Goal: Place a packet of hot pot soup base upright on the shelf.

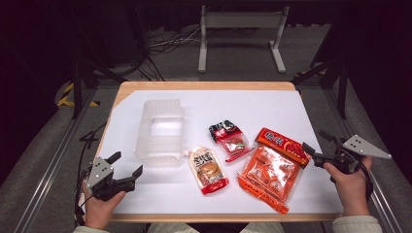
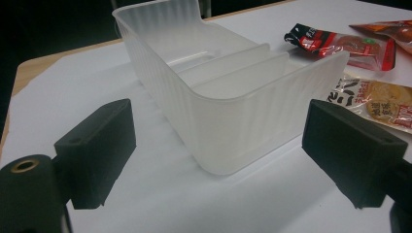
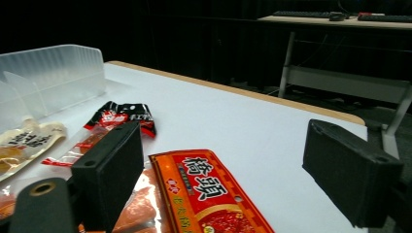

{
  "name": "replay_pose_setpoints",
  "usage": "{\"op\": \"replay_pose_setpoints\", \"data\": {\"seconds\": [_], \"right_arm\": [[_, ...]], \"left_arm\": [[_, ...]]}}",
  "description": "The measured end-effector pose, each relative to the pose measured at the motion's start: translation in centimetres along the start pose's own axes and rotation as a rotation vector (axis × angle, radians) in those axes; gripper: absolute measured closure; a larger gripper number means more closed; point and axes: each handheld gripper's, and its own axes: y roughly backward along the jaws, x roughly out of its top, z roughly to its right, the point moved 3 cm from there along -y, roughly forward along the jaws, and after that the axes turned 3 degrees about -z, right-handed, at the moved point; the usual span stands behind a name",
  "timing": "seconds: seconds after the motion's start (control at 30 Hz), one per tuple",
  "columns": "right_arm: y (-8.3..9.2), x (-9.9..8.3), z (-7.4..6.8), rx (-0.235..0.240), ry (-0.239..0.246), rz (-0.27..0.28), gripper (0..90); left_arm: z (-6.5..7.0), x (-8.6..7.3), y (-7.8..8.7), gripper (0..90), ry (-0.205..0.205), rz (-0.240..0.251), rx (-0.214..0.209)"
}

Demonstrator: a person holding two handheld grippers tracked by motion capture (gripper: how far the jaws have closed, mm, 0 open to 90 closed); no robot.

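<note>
At lower left the left tongs [image 1: 127,165] gape wide and empty, aimed at the clear divided plastic bin [image 1: 161,127] left of centre, seemingly ready to take the three snack packets, largest the orange pack [image 1: 272,170], beside which the right tongs [image 1: 316,145] hover, spread wide and empty.

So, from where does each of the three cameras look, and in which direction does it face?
High view: sits above the person's side, faces forward and down on the table; both hands show, with the left tool and right tool.
Left gripper view: rides on the left tool, faces the clear bin; its two black jaws stand apart.
Right gripper view: rides on the right tool, faces across the big orange packet; jaws apart.
Shared: both gripper views show the bin and the small red-black packet.
</note>
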Motion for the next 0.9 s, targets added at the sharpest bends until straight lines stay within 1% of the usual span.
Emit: {"op": "replay_pose_setpoints", "data": {"seconds": [0.13,0.17,0.2,0.27,0.33,0.37,0.4,0.47,0.5,0.53,0.57,0.6,0.63,0.67,0.7,0.73,0.77,0.8,0.9], "right_arm": [[-0.2,-0.1,0.8,-0.019,-0.036,-0.016,12.1],[-0.2,-0.3,1.0,-0.020,-0.052,-0.036,10.1],[-0.3,-0.5,1.3,-0.017,-0.078,-0.054,7.7],[-0.6,-0.9,1.7,-0.001,-0.114,-0.072,4.1],[-0.9,-1.4,1.9,-0.020,-0.134,-0.092,4.1],[-1.1,-1.7,2.0,-0.022,-0.141,-0.100,4.1],[-1.2,-1.9,2.1,-0.021,-0.141,-0.112,5.3],[-1.4,-2.4,2.2,-0.046,-0.136,-0.156,8.1],[-1.4,-2.4,2.2,-0.046,-0.136,-0.156,8.1],[-1.4,-2.7,2.4,-0.055,-0.129,-0.166,10.5],[-1.7,-3.4,2.6,-0.059,-0.156,-0.196,11.0],[-1.7,-3.4,2.6,-0.059,-0.156,-0.196,11.0],[-1.8,-3.7,2.6,-0.051,-0.172,-0.205,11.9],[-2.0,-4.0,2.7,-0.051,-0.175,-0.218,12.6],[-2.0,-4.0,2.7,-0.051,-0.175,-0.218,12.6],[-2.3,-4.4,2.6,-0.048,-0.161,-0.241,14.3],[-2.3,-4.4,2.6,-0.048,-0.161,-0.241,14.3],[-2.4,-4.5,2.6,-0.062,-0.143,-0.250,14.6],[-2.6,-4.6,2.6,-0.067,-0.149,-0.265,14.2]], "left_arm": [[-0.1,0.0,0.0,12.9,0.006,-0.001,-0.002],[-0.2,0.0,0.0,12.9,0.007,-0.001,-0.003],[-0.2,0.0,0.0,12.9,0.009,-0.002,-0.004],[-0.2,0.0,-0.2,13.0,0.013,-0.002,-0.010],[-0.1,0.0,-0.3,13.0,0.010,-0.005,-0.014],[-0.1,0.0,-0.4,13.0,0.006,-0.006,-0.014],[-0.1,0.0,-0.4,13.0,0.003,-0.007,-0.017],[0.0,0.0,-0.5,13.0,0.003,-0.010,-0.018],[0.0,0.0,-0.5,13.0,0.003,-0.010,-0.018],[0.0,0.1,-0.6,13.0,0.001,-0.010,-0.018],[0.0,0.1,-0.6,13.0,0.001,-0.011,-0.019],[0.0,0.1,-0.6,13.0,0.001,-0.011,-0.019],[0.0,0.1,-0.6,13.0,0.002,-0.011,-0.019],[0.0,0.1,-0.7,13.0,0.003,-0.011,-0.019],[0.0,0.1,-0.7,13.0,0.003,-0.011,-0.019],[0.0,0.0,-0.8,13.0,0.003,-0.020,-0.018],[0.0,0.0,-0.8,13.0,0.003,-0.020,-0.018],[0.1,0.0,-0.8,13.0,-0.005,-0.028,-0.017],[0.2,0.0,-0.9,13.0,-0.010,-0.033,-0.020]]}}
